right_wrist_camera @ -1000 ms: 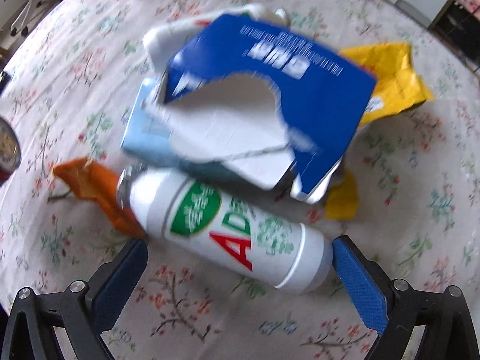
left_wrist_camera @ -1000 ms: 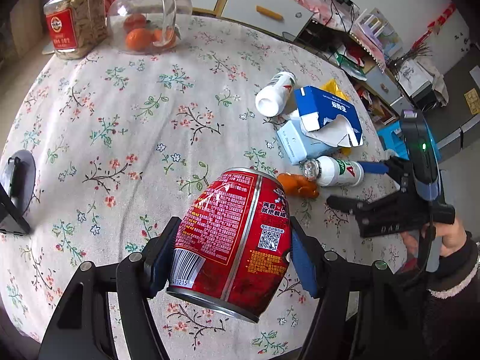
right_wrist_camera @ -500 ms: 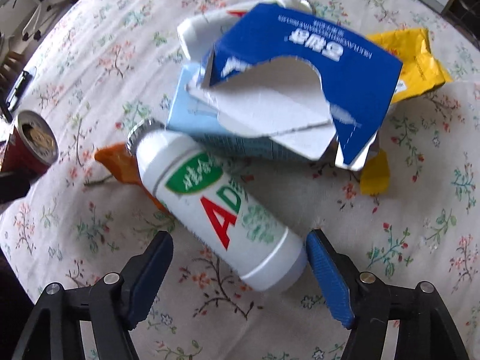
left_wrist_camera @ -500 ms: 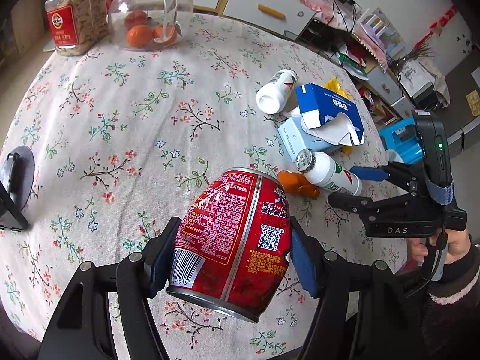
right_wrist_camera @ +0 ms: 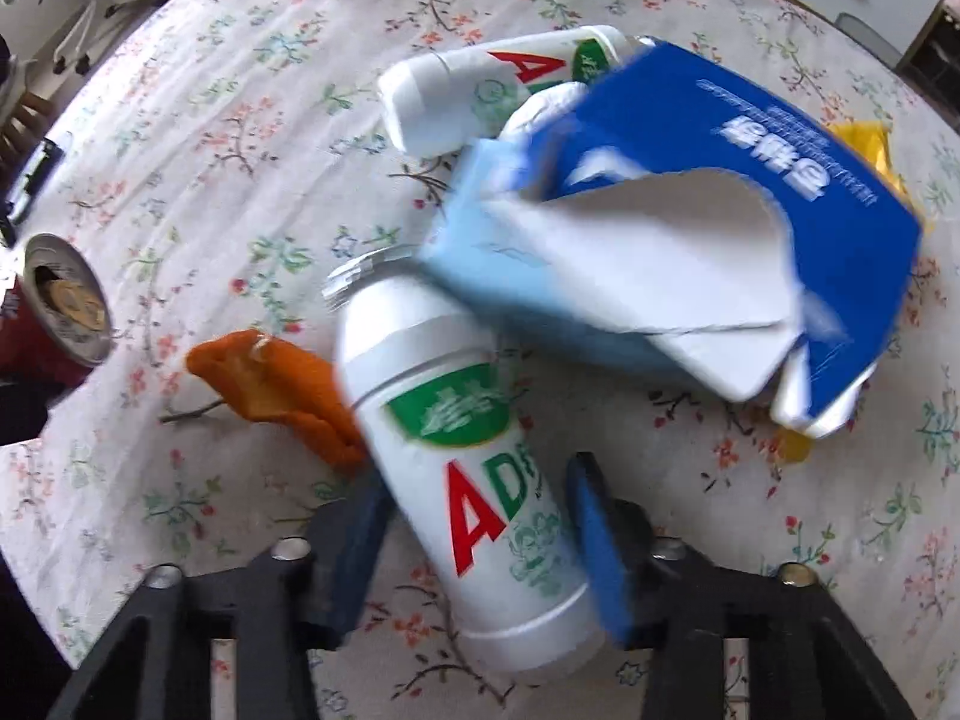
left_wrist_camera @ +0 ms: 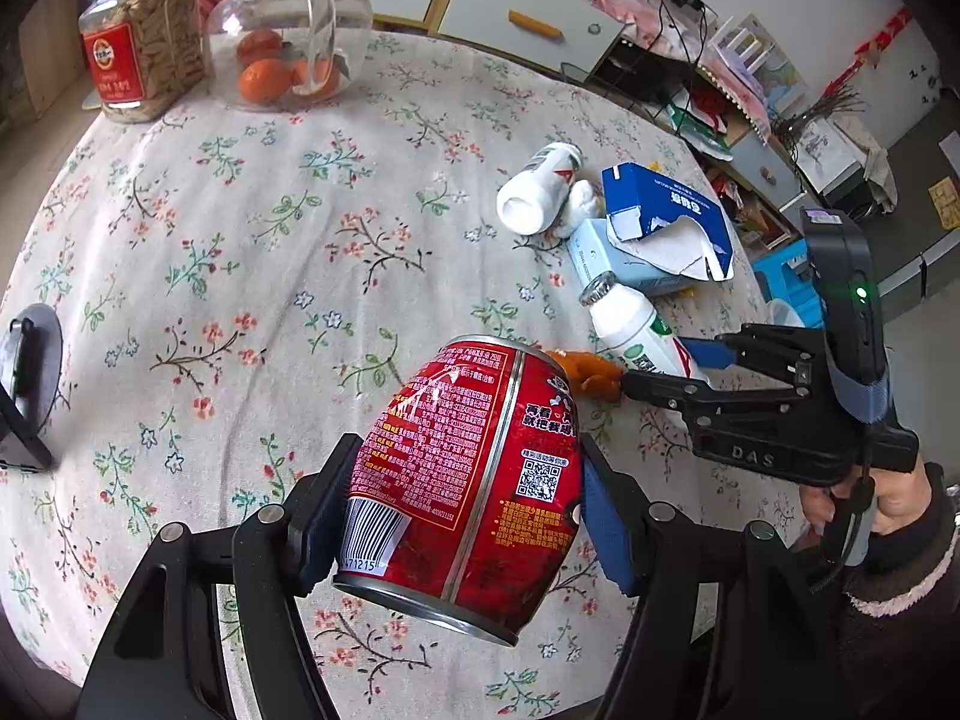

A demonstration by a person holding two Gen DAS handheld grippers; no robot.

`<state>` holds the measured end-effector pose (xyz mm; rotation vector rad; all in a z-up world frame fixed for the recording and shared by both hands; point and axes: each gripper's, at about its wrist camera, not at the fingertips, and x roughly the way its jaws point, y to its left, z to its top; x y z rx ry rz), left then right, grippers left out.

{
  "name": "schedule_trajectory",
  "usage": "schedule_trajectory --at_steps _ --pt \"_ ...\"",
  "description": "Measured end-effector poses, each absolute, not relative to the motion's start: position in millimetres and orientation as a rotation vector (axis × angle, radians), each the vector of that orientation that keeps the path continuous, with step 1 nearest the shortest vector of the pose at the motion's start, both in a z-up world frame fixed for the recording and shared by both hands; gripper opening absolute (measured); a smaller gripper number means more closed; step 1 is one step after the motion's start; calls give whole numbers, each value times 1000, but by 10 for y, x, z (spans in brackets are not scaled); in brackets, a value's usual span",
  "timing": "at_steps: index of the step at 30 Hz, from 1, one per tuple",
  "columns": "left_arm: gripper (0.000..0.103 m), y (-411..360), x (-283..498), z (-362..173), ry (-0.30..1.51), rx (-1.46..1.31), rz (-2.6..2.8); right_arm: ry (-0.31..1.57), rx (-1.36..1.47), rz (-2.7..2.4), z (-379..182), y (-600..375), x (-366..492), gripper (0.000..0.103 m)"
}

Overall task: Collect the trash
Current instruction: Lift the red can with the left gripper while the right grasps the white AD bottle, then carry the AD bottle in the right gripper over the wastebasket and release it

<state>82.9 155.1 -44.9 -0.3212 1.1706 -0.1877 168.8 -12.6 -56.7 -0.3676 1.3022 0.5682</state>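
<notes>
My left gripper (left_wrist_camera: 459,519) is shut on a red drink can (left_wrist_camera: 462,480) and holds it above the flowered tablecloth; the can also shows in the right wrist view (right_wrist_camera: 57,306). My right gripper (right_wrist_camera: 480,534) is closed around a white AD bottle (right_wrist_camera: 468,456) lying on the table; that bottle (left_wrist_camera: 636,330) and the right gripper (left_wrist_camera: 678,369) show in the left wrist view. Beside it lie orange peel (right_wrist_camera: 288,390), a torn blue carton (right_wrist_camera: 738,198) over a pale blue box (right_wrist_camera: 480,276), a second white bottle (right_wrist_camera: 480,90) and a yellow wrapper (right_wrist_camera: 870,150).
A glass jar of oranges (left_wrist_camera: 294,42) and a jar of dry food (left_wrist_camera: 141,42) stand at the table's far edge. A black stand (left_wrist_camera: 27,384) sits at the left edge. Cabinets and clutter (left_wrist_camera: 720,96) lie beyond the table.
My right gripper's fingers have closed in from wide open onto the white AD bottle, which has turned toward lengthwise. The left gripper still holds the can, unmoved.
</notes>
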Motion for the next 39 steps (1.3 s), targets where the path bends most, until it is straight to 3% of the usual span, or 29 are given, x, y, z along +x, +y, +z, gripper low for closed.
schedule_trajectory --at_steps 5,18,39 --pt "71 1501 852 -390 1156 -320 -195 1282 -335 626 -410 -153 1581 41" --pt "71 1125 915 -236 1129 -291 -245 1199 -148 591 104 -866 1377 41" --pt "71 78 1262 -115 1127 -218 -341 1213 372 -130 27 -3672 1693 41"
